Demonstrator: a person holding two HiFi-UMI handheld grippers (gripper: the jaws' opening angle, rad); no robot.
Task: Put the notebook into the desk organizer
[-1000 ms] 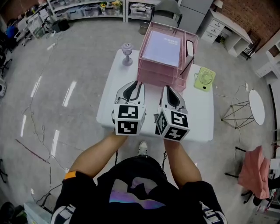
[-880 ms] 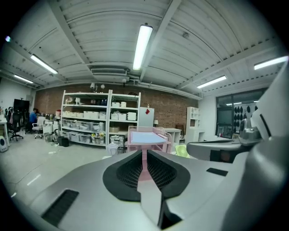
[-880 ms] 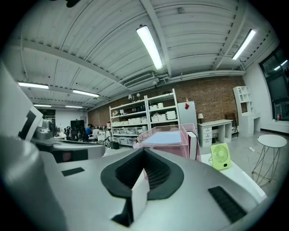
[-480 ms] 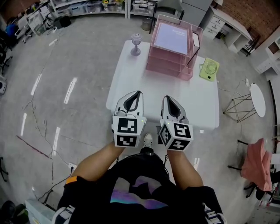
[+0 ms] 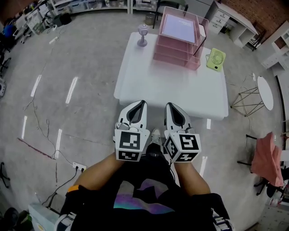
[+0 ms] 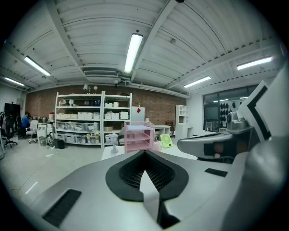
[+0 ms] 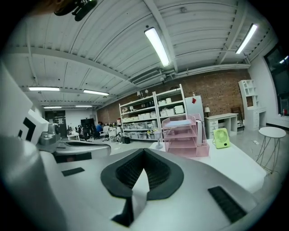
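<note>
Nearest the camera, a person in a black printed T-shirt holds both bare forearms forward over the grey concrete floor. The left gripper, white with a marker cube on its back, has its black-lined jaws pressed together with nothing between them. The right gripper is its twin just beside it, and its jaws are likewise closed and empty. Both point toward the near edge of the white rectangular table, whose near half is bare. At the table's far end stands the pink wire-mesh desk organizer with stacked trays, and the flat pale lilac-white notebook lies in its top tray, well apart from both grippers. A white upright item stands in the organizer's right side slot. Just right of it sits a small lime-green desk fan, and at the far left corner stands a grey stemmed cup-shaped object. Beyond are white storage shelves and a brick wall.
</note>
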